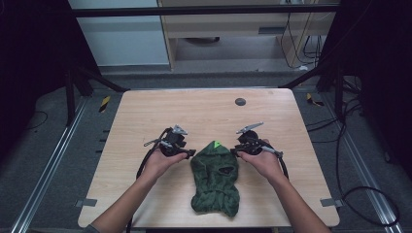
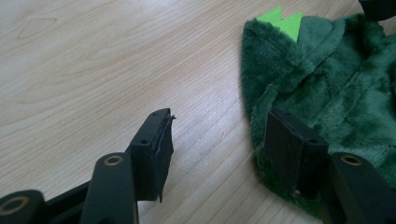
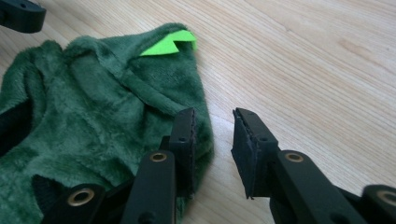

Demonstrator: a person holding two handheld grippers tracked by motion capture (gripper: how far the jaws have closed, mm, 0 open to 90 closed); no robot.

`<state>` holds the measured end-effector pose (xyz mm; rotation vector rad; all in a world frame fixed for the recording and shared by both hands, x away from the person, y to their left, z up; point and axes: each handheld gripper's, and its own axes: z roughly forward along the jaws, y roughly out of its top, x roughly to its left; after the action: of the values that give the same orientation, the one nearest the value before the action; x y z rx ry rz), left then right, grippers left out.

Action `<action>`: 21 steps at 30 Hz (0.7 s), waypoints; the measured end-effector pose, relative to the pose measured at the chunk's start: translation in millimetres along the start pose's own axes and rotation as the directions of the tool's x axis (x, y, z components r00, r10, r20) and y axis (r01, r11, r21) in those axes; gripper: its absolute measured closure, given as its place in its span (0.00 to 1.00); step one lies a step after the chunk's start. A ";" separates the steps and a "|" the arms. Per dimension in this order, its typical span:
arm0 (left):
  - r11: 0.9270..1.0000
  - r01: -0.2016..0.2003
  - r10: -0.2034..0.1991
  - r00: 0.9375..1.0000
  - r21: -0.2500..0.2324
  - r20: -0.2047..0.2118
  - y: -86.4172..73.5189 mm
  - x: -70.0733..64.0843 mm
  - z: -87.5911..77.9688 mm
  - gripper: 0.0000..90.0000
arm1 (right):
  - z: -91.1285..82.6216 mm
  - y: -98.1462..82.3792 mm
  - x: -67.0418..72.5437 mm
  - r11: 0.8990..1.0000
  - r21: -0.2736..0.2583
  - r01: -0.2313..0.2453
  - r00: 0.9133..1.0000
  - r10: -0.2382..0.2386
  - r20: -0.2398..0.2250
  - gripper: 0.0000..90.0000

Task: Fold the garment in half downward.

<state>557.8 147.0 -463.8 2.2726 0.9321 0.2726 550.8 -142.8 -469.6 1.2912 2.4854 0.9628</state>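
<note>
Flanking the green fleece hood (image 1: 215, 175) at nine and three o'clock, left gripper (image 1: 191, 153) and right gripper (image 1: 234, 151) gape, edges straddled but ungripped, handling yet to begin.

The garment (image 1: 215, 177) is laid flat on the bench (image 1: 145, 116), near its front edge and about midway across. The left hand-held gripper (image 1: 190, 153) is set at its left edge, the right hand-held gripper (image 1: 235, 151) at its right edge. A disc (image 1: 240, 102) is placed behind, well apart.
</note>
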 end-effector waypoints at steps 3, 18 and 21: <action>1.000 -0.006 0.006 1.000 0.006 0.001 0.5 -0.8 1.2 0.46 | 0.6 0.4 1.1 1.000 0.000 0.005 1.000 -0.005 -0.006 0.76; 0.999 -0.028 0.028 1.000 0.035 0.010 0.2 -8.1 12.1 0.42 | 14.3 -2.4 9.8 0.998 0.059 0.028 1.000 -0.027 -0.016 0.66; 0.999 -0.033 0.033 0.999 0.040 0.003 0.4 -8.8 14.7 0.41 | 16.8 -3.0 11.9 0.997 0.065 0.039 0.999 -0.039 -0.012 0.65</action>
<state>557.8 133.5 -474.3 2.3266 0.9072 0.2677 548.8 -126.9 -483.0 1.2542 2.5597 0.8892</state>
